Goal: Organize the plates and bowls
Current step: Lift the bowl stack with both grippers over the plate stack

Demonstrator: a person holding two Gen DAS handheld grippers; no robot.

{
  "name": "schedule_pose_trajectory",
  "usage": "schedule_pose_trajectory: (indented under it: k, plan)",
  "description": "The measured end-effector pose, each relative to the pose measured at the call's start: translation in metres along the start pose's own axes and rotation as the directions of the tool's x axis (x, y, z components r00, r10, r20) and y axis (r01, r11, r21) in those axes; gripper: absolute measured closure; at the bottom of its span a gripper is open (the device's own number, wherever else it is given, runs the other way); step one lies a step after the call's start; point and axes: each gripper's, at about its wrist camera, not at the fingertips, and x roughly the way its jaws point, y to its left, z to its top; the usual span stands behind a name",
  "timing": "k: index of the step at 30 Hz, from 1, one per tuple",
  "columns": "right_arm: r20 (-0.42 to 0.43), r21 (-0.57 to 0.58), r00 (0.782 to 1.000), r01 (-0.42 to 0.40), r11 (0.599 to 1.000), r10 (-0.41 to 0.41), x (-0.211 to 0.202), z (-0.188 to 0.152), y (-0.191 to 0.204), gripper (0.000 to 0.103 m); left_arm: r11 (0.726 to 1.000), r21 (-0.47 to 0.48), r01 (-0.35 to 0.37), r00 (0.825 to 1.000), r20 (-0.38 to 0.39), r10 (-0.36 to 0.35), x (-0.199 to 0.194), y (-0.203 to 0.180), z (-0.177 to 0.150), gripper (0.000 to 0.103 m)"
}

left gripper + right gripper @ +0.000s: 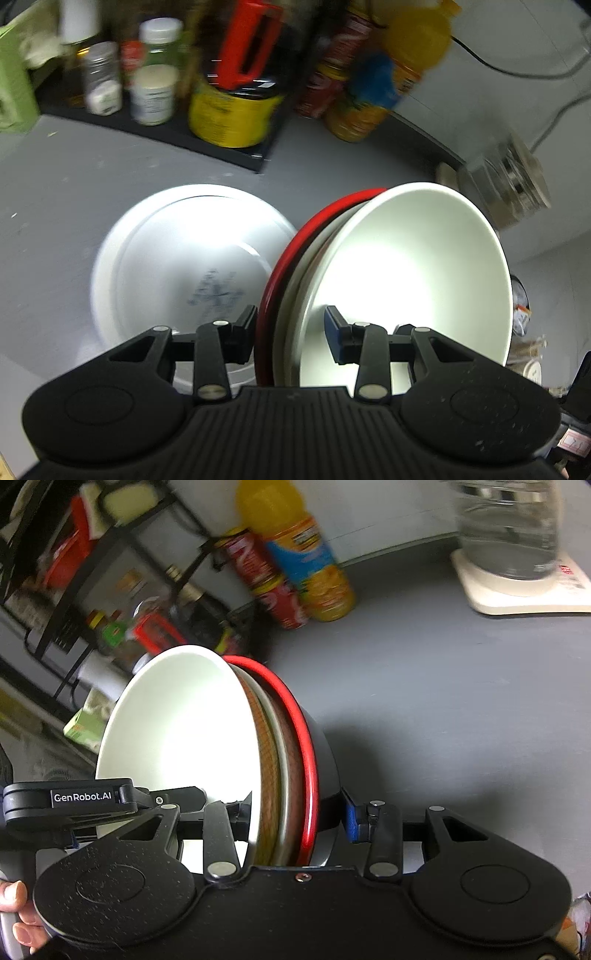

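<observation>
A nested stack of bowls is held tilted on edge above the grey counter (55, 192): a white bowl (406, 277) innermost, patterned bowls in between, and a red-rimmed bowl (291, 251) with a black outside. My left gripper (290, 326) is shut on the stack's rim. My right gripper (295, 812) clamps the same stack, with one finger inside the white bowl (177, 731) and the other against the black wall (327, 760) of the red-rimmed bowl. A white plate (177, 251) with a faint grey mark lies flat on the counter, left of the stack.
A black tray (207, 144) of jars and bottles stands behind the plate. A yellow juice bottle (306, 561) and red cans (269, 587) stand by the wall. A glass kettle (509, 528) on a cream base sits at the right. A black wire rack (92, 572) stands at the left.
</observation>
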Motion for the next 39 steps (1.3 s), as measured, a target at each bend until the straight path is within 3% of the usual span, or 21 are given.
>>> schedule_pose_trajectory:
  k: [11, 20, 39]
  plan:
    - [-0.065, -0.074, 0.997, -0.041, 0.996, 0.036, 0.03, -0.008, 0.043, 0.062, 0.994, -0.104, -0.027, 0.999, 0.03, 0.03, -0.012, 0.055, 0.0, 0.065]
    - [-0.117, -0.086, 0.992, -0.059, 0.995, 0.049, 0.056, -0.008, 0.055, 0.062, 0.985, -0.169, -0.04, 0.999, 0.025, 0.044, -0.007, 0.082, 0.007, 0.065]
    - [-0.157, -0.028, 0.988, -0.003, 1.0, -0.001, 0.091, -0.009, 0.055, 0.062, 0.985, -0.166, -0.052, 0.998, -0.04, 0.046, 0.023, 0.1, 0.025, 0.065]
